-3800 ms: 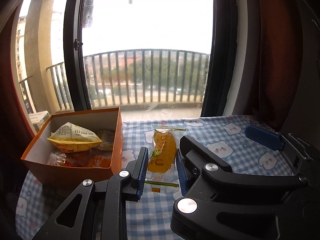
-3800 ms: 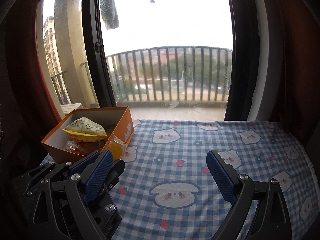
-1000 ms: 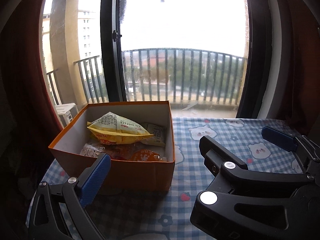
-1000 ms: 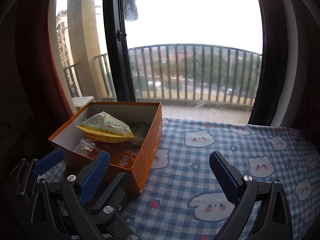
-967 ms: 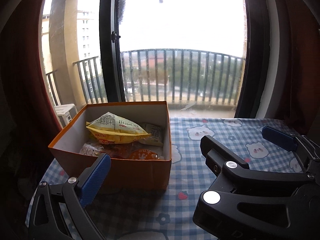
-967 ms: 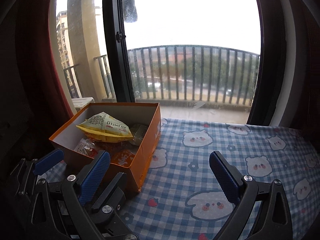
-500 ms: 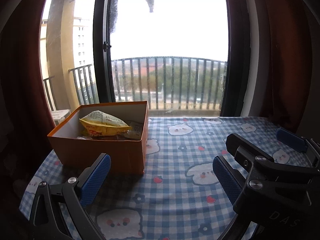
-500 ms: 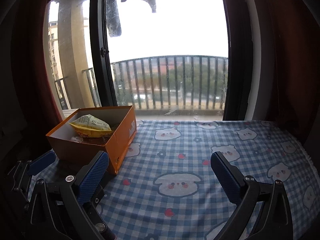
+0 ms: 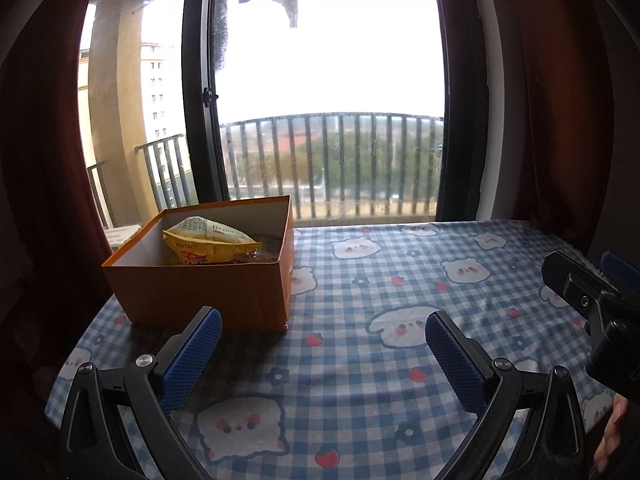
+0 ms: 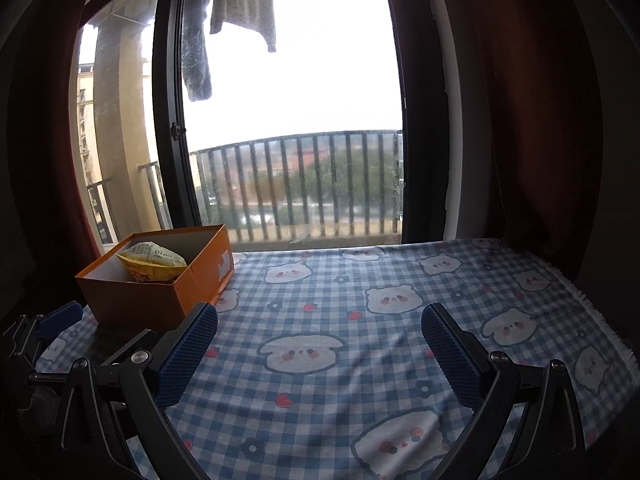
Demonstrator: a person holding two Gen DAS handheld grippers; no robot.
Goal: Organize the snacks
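Observation:
An orange cardboard box (image 9: pixel 208 292) (image 10: pixel 132 300) stands at the back left of the table. A yellow snack bag (image 9: pixel 210 242) (image 10: pixel 154 266) lies on top of other packets inside it. My left gripper (image 9: pixel 320 344) is open and empty, low over the cloth in front of and to the right of the box. My right gripper (image 10: pixel 318 338) is open and empty too, further right over the middle of the table. The right gripper's black body (image 9: pixel 592 304) shows at the right edge of the left wrist view.
A blue checked tablecloth (image 9: pixel 380 280) (image 10: pixel 360 280) with bear faces covers the table. Behind it are a large window, a balcony railing (image 9: pixel 332 164) and dark red curtains (image 10: pixel 540 100) on both sides. A person's fingers (image 9: pixel 610 436) show at the lower right.
The left gripper let go of the orange snack packet, which is now out of sight. Both grippers have drawn back from the box, so it looks smaller and farther away.

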